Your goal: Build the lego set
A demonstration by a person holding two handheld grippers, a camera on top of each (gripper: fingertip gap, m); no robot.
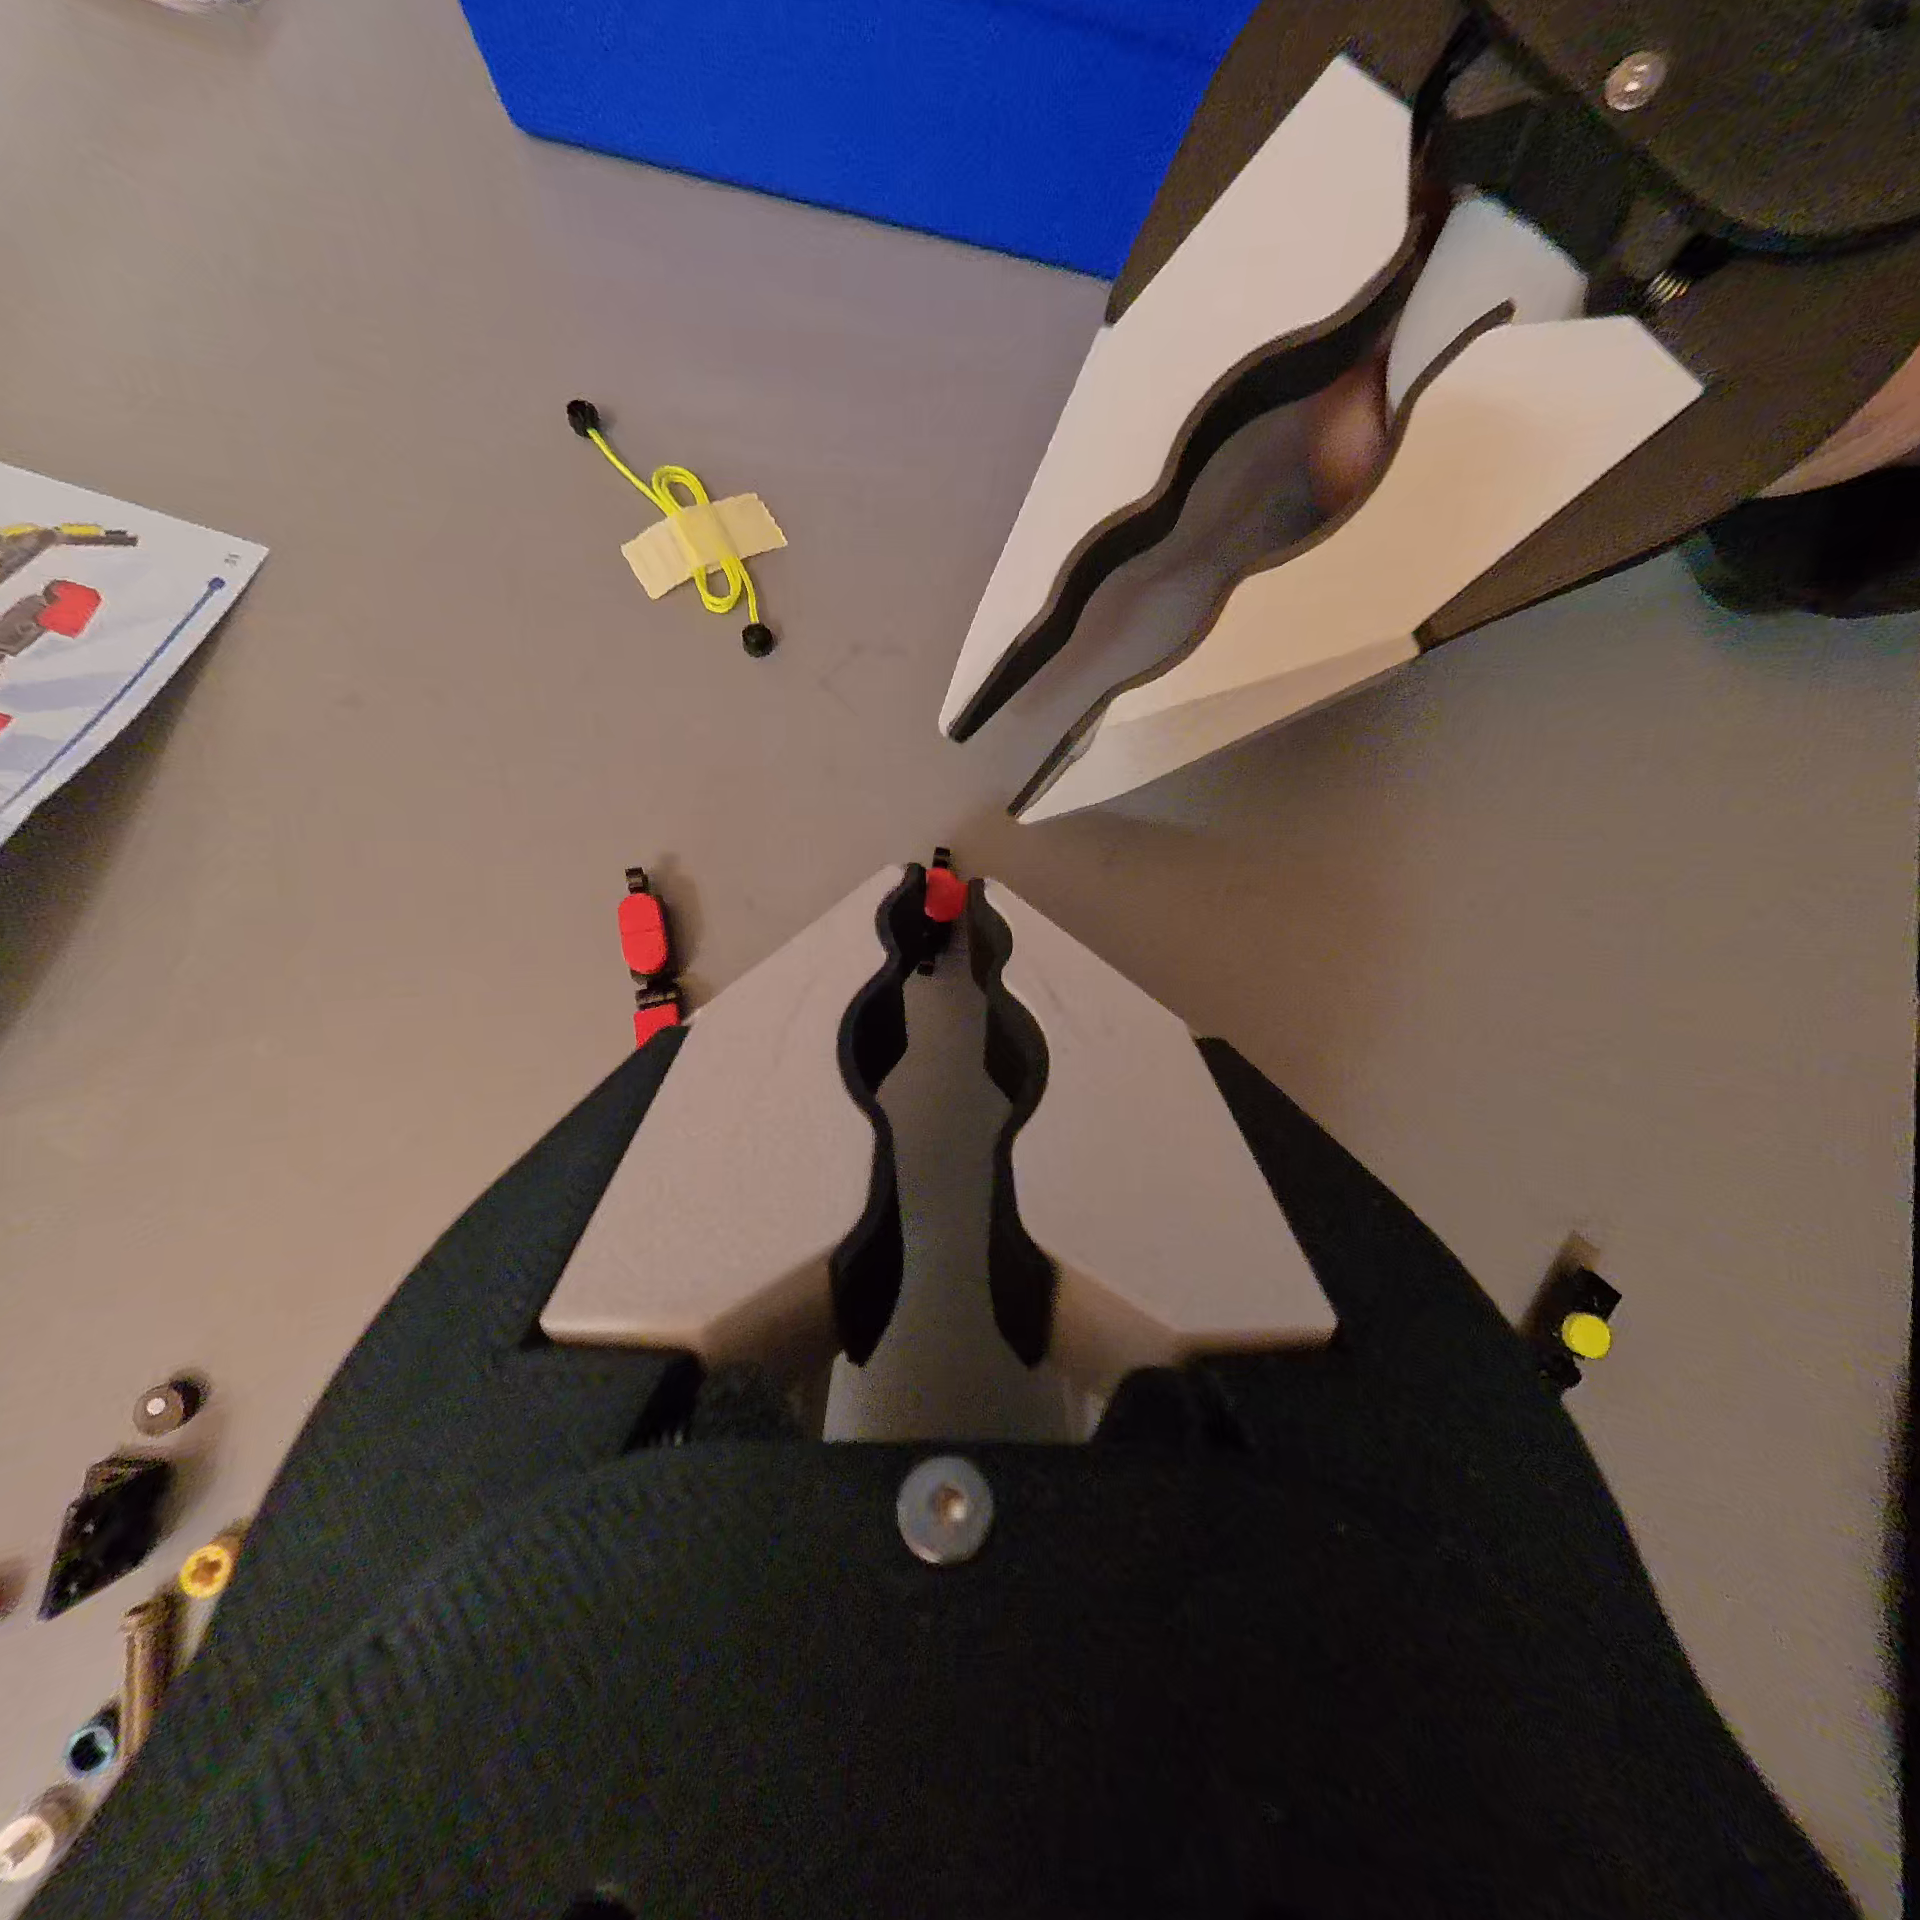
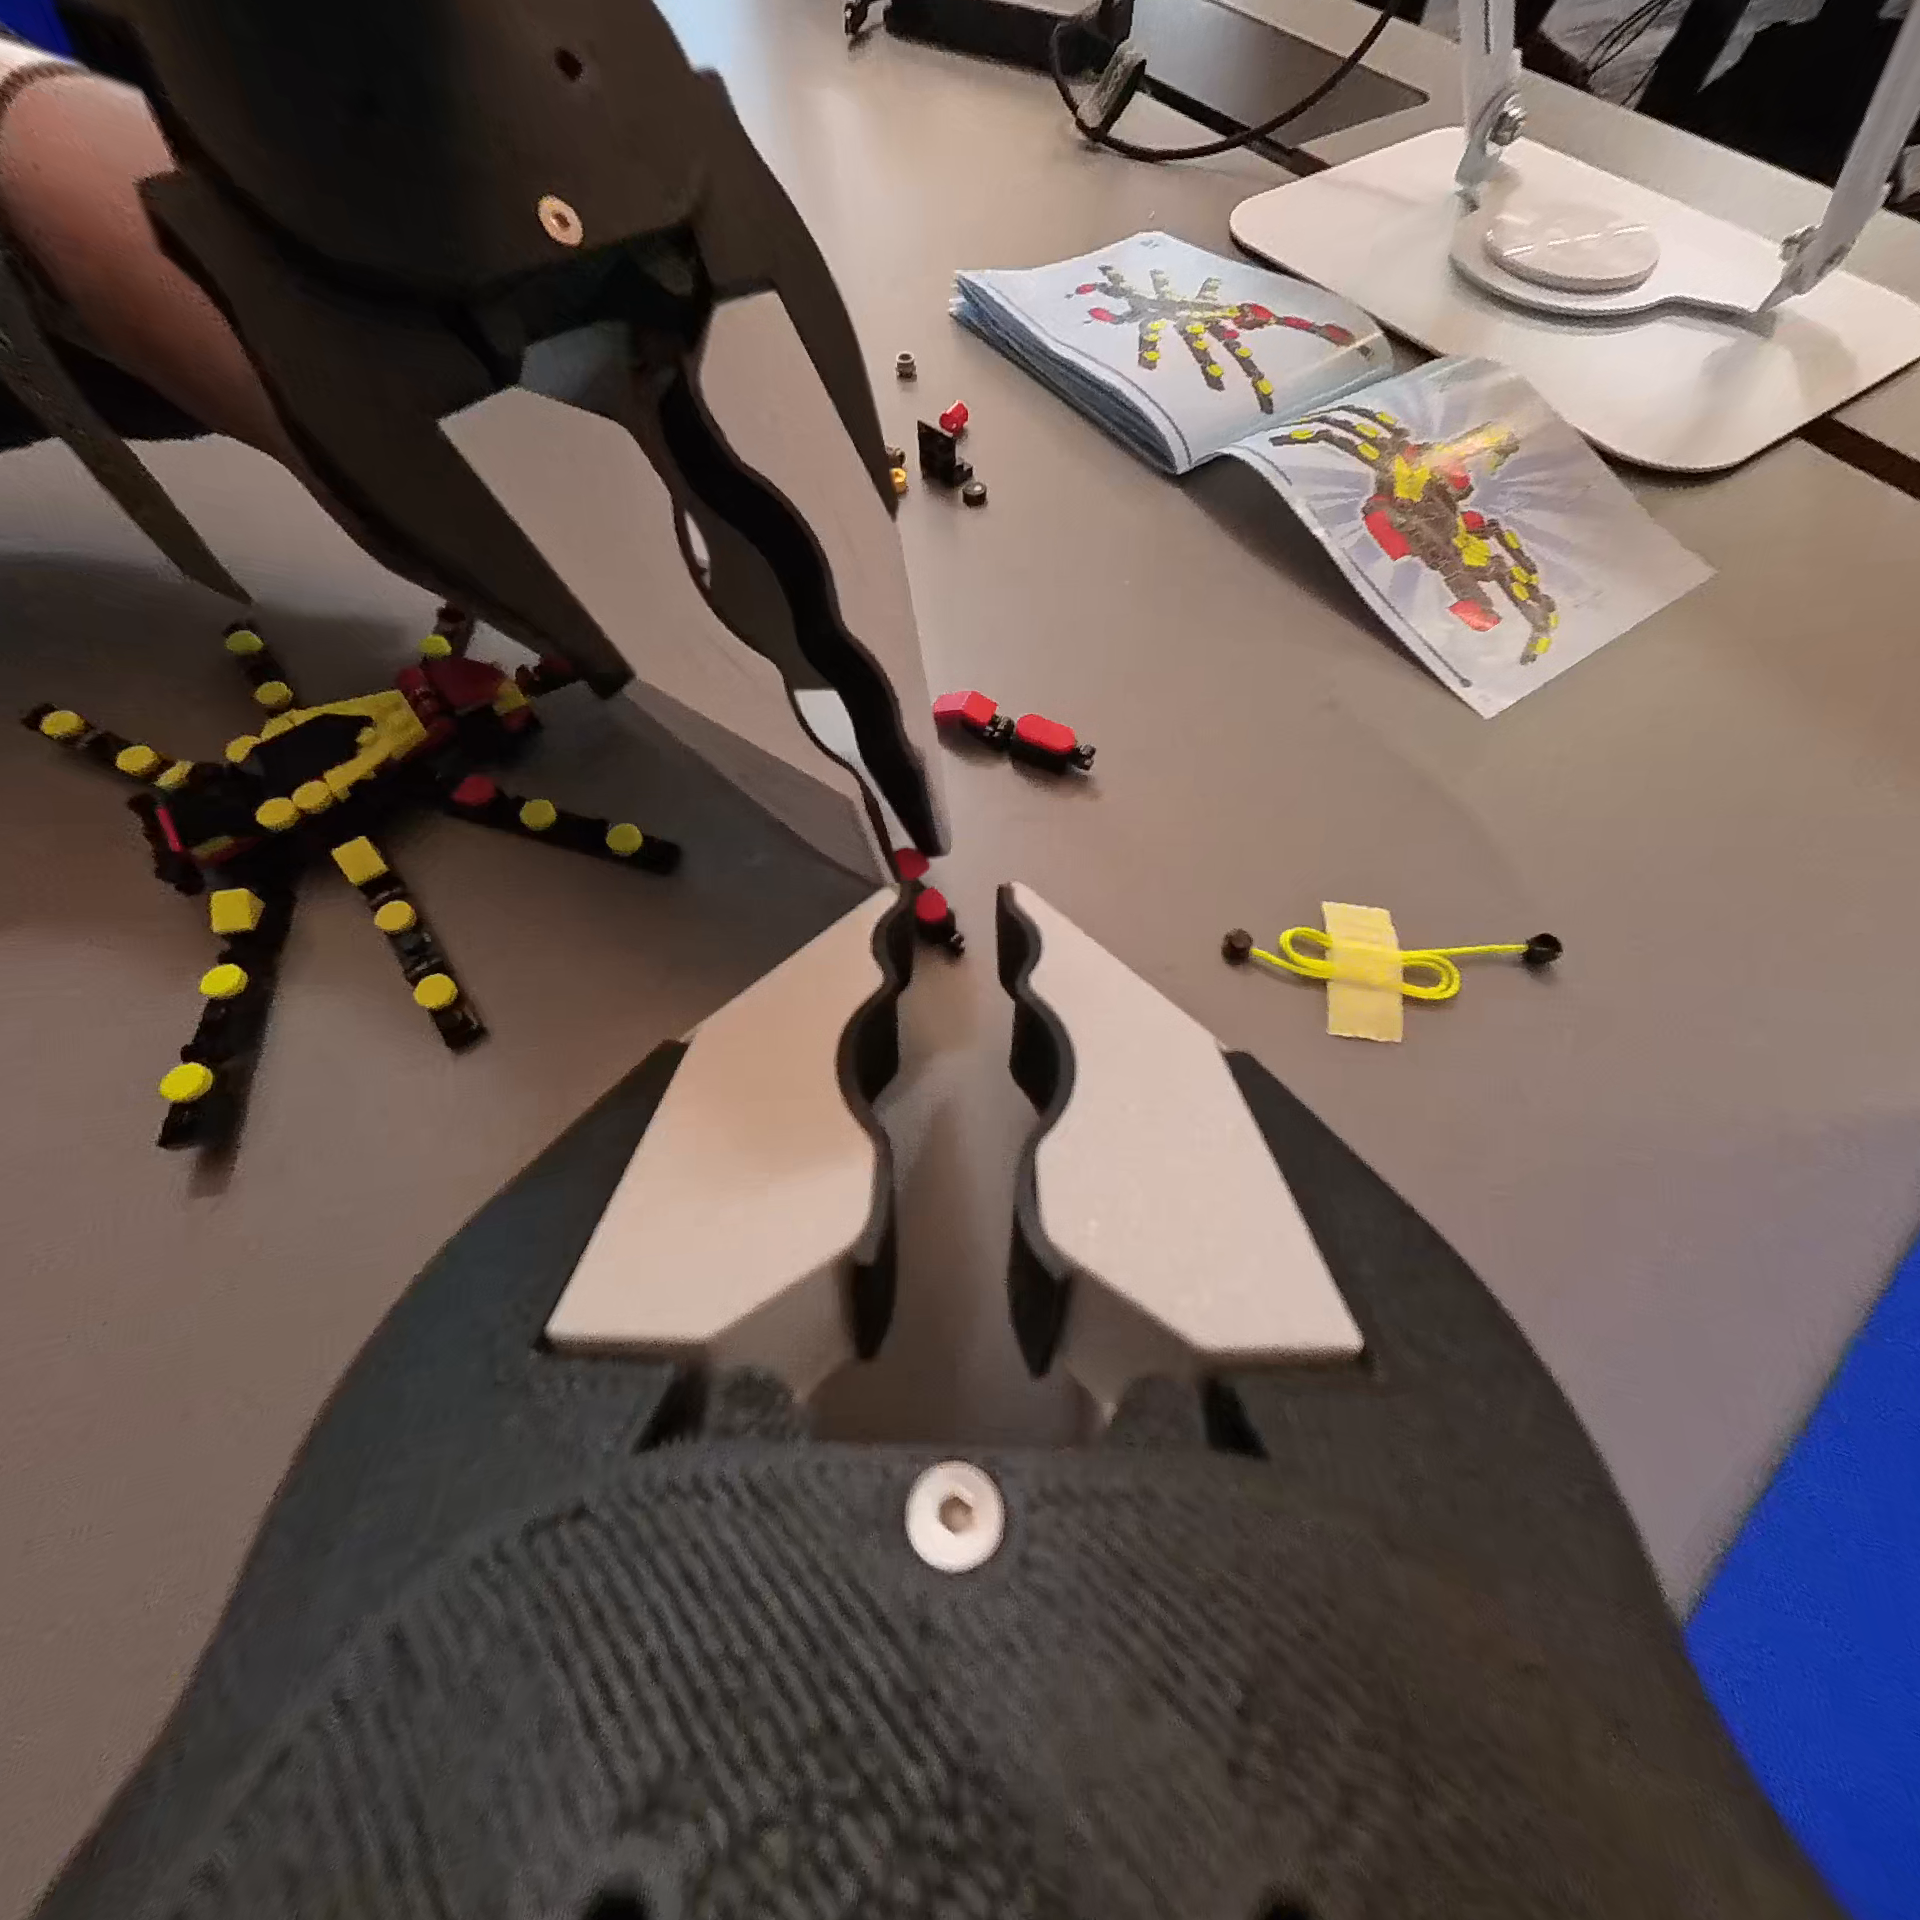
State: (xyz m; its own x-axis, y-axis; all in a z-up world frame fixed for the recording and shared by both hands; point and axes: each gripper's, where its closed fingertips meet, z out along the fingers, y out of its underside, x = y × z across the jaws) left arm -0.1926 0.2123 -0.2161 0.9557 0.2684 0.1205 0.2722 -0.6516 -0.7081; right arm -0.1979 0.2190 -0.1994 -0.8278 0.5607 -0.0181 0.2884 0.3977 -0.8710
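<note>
Left tongs pinching a small red-and-black lego piece at the fingertips, just above the grey tabletop. Right tongs spread, tips flanking that same piece. Behind the left tongs, resting on the tabletop: a black-and-yellow lego spider.

We see our left gripper as a broad black printed body with a ribbed, layered surface and one round silver screw sunk at its centre. Pale grey wedge-shaped fingers taper forward, each lined on its inner edge with a wavy black pad. Our right gripper is built alike: black textured shell, a pale washer-like screw, grey wedges, scalloped black pads. A striped sleeve cuff shows by the far gripper's base.
</note>
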